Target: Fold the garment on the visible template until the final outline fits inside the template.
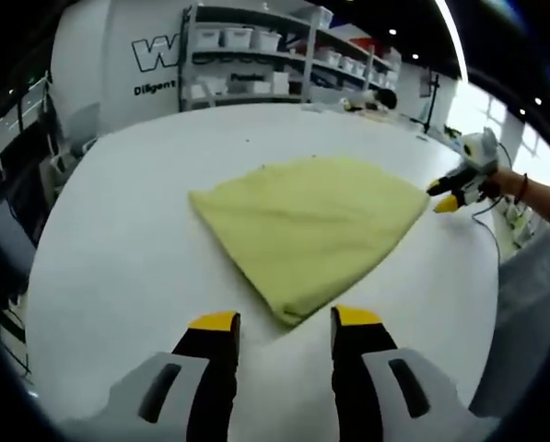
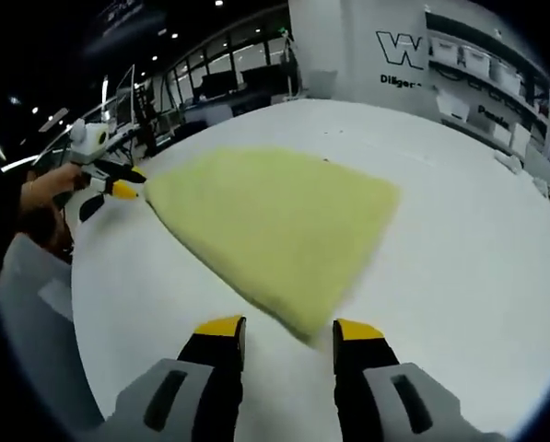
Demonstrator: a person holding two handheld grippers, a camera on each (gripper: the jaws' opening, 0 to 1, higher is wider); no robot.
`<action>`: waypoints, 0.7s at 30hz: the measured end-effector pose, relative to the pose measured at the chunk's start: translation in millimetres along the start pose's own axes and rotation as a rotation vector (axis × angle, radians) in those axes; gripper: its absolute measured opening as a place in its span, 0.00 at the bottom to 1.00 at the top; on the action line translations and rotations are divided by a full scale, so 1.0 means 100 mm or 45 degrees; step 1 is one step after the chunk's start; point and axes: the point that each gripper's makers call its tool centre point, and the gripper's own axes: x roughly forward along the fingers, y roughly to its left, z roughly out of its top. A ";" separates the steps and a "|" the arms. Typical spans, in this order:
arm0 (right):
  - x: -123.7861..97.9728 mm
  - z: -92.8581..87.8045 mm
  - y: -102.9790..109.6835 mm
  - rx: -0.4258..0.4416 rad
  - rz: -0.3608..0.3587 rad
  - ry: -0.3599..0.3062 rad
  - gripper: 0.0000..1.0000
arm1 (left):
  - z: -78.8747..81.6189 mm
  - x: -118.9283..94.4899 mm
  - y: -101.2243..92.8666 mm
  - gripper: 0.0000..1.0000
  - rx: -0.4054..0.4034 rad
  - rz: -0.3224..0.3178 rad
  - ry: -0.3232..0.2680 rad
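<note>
In the left gripper view, the left gripper [image 1: 285, 322] hangs with its yellow-tipped jaws apart and holding nothing, just short of the near corner of the folded yellow garment [image 1: 310, 226], which lies flat on the white table [image 1: 127, 239]; the right gripper [image 1: 451, 197] sits at the garment's far right corner, in a person's hand [image 1: 505, 183]. In the right gripper view, the right gripper [image 2: 289, 330] also has its jaws spread and empty, close to the near corner of the garment [image 2: 275, 216], while the left gripper [image 2: 118, 187] sits at its left corner, and I cannot tell whether that one touches the cloth.
</note>
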 end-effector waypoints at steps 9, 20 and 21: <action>0.05 -0.03 -0.02 -0.016 -0.022 -0.005 0.12 | -0.10 0.09 -0.02 0.16 -0.005 -0.008 0.017; 0.01 -0.02 -0.07 0.003 -0.024 -0.010 0.00 | -0.08 0.07 -0.01 0.02 0.070 -0.033 0.003; 0.01 -0.02 -0.07 0.002 -0.023 -0.011 0.00 | -0.08 0.07 0.00 0.02 0.096 -0.040 0.008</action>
